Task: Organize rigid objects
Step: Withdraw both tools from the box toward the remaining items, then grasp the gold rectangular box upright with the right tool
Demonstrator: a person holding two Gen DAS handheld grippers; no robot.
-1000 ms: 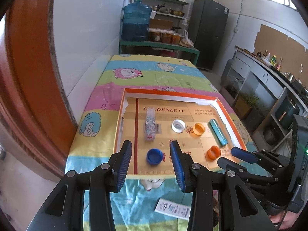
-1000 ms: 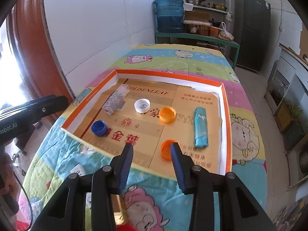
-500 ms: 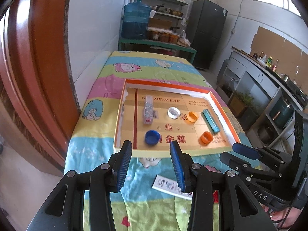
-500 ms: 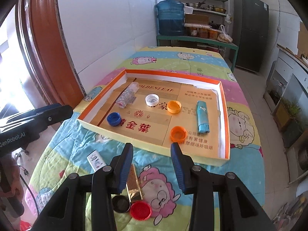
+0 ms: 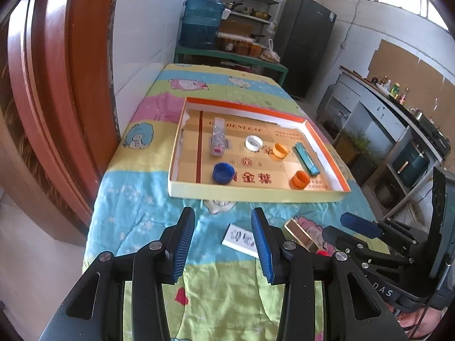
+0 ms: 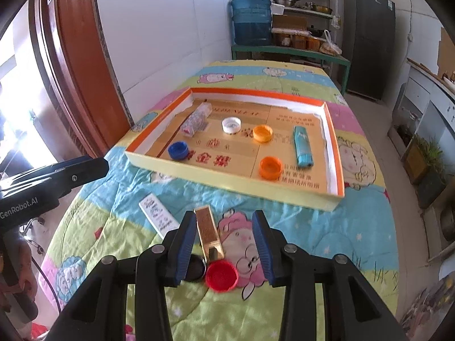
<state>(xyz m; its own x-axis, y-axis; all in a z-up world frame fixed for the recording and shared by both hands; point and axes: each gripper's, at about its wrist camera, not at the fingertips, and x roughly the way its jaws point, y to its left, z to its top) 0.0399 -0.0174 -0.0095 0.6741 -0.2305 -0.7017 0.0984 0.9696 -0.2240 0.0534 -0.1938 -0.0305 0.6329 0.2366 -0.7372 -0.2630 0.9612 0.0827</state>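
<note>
A shallow orange-rimmed box lid [image 5: 256, 112] [image 6: 335, 147] lies on the cartoon quilt. In it are a blue cap [image 5: 223, 172] [image 6: 178, 150], a white cap [image 5: 254, 143] [image 6: 231, 124], two orange caps [image 5: 299, 180] [image 6: 270, 167], a teal lighter [image 5: 306, 158] [image 6: 303, 150] and a clear patterned packet [image 5: 217, 139] [image 6: 196, 120]. On the quilt in front of the lid lie a white card [image 5: 241, 239] [image 6: 157, 213], a gold bar [image 5: 301, 236] [image 6: 209, 231], a red cap [image 6: 221, 275] and a black cap [image 6: 196, 267]. My left gripper [image 5: 223, 244] is open and empty. My right gripper [image 6: 224, 244] is open above the gold bar and red cap.
A white tiled wall and a red-brown door frame [image 5: 57, 85] run along the left of the table. A water jug [image 5: 202, 25] and shelves stand behind it, a dark fridge [image 5: 307, 45] and counter [image 5: 392, 108] to the right.
Both grippers have pulled back from the box lid towards the table's near end. The card, gold bar, red cap and black cap have come into view. Both stay open.
</note>
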